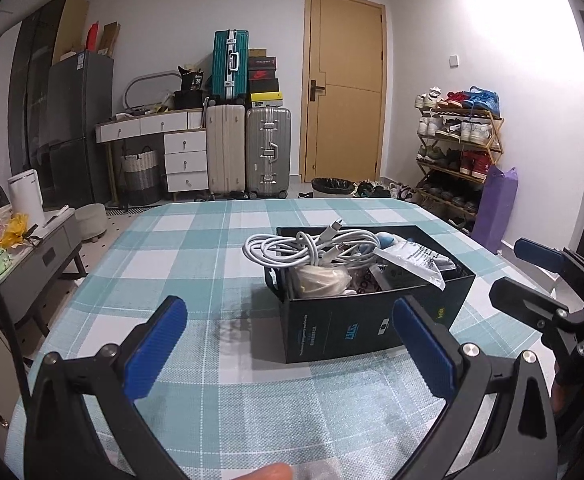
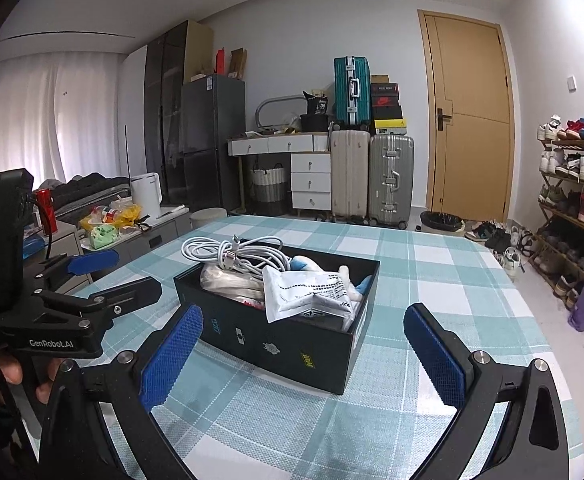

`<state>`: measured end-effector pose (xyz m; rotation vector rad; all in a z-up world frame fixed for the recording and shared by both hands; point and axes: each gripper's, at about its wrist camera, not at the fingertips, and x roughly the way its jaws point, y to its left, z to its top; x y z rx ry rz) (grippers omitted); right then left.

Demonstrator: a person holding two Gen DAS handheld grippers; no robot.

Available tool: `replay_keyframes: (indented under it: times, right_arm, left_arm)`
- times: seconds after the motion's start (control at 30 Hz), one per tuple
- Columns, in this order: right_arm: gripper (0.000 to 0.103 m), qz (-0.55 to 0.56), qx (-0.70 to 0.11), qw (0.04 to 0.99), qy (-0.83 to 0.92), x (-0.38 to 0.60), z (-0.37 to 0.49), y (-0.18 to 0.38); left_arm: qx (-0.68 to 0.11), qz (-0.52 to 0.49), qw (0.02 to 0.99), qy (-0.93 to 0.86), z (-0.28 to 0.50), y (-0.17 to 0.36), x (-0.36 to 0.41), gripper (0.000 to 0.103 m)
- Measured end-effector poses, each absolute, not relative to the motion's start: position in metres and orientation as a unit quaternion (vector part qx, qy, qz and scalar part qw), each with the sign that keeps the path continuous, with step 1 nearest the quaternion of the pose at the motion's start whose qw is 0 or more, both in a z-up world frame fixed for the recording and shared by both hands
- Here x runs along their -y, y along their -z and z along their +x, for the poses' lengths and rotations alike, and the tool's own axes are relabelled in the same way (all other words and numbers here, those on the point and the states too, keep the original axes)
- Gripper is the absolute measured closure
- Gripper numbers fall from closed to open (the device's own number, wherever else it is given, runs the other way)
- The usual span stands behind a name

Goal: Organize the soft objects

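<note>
A black open box stands on the checked tablecloth. It holds a coiled white cable, a white printed packet, a cream bag, and blue and white soft items. My left gripper is open and empty, just in front of the box; it also shows in the right wrist view, left of the box. My right gripper is open and empty, in front of the box; it also shows in the left wrist view, right of the box.
The table has a teal and white checked cloth. Behind it are suitcases, a white drawer desk, a wooden door and a shoe rack. A low grey cabinet with clutter stands to the left.
</note>
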<state>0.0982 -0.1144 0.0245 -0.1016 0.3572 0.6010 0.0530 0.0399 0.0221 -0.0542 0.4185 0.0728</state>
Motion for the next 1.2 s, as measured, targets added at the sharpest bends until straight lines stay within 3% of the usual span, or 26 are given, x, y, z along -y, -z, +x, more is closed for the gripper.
replay_keyframes:
  times: [1.2]
  right_arm:
    - [0.001, -0.052, -0.166, 0.941, -0.289, 0.1156, 0.0928, -0.0247]
  left_arm:
    - [-0.199, -0.037, 0.979, -0.032, 0.0499, -0.0212, -0.043, 0.0]
